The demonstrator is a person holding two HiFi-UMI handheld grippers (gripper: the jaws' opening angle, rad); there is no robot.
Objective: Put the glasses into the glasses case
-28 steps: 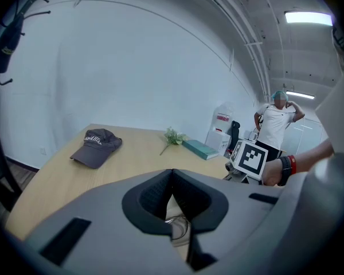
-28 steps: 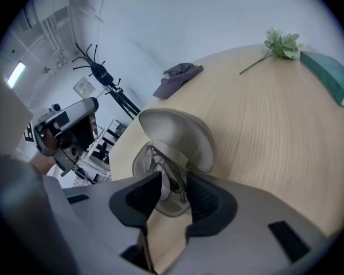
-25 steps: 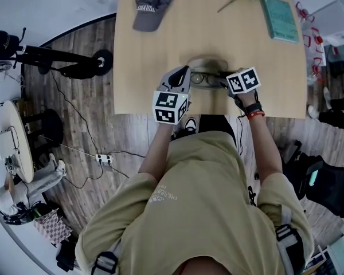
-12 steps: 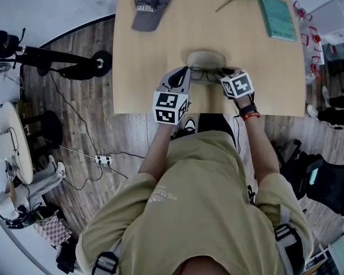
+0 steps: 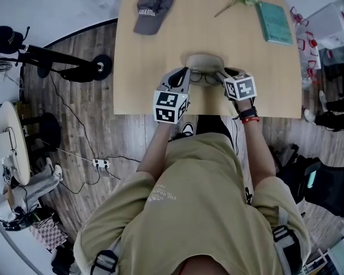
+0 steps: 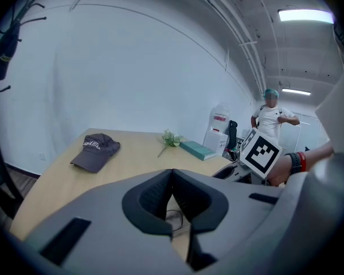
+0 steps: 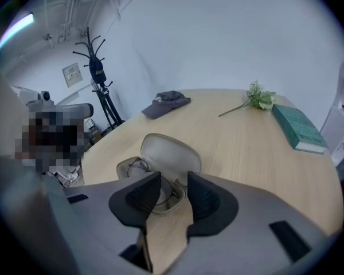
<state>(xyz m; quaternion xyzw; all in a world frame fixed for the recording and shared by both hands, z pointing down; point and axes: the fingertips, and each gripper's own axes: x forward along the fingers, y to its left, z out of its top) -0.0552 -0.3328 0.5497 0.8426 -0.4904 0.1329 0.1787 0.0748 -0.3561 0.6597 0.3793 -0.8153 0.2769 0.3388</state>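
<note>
The glasses (image 5: 203, 77) lie in the lower half of the open case (image 5: 205, 61), which sits at the near middle of the table (image 5: 143, 67) with its lid tipped up toward the far side. So the placing step looks as good as done, and the release is in hand.

The right gripper (image 7: 173, 180) hovers at the case's right end. Its jaws stand wide and are opening. The case's rim and the right end of the glasses show through the gap, but neither pad presses on them.

The left gripper (image 6: 172, 173) is at the case's left end, with its jaws closed tip to tip. Whether they pinch anything cannot be told.

The next move is probably to draw the right gripper clear. The lid then needs folding down toward the near side, without catching the frame, while the case is kept from sliding.
</note>
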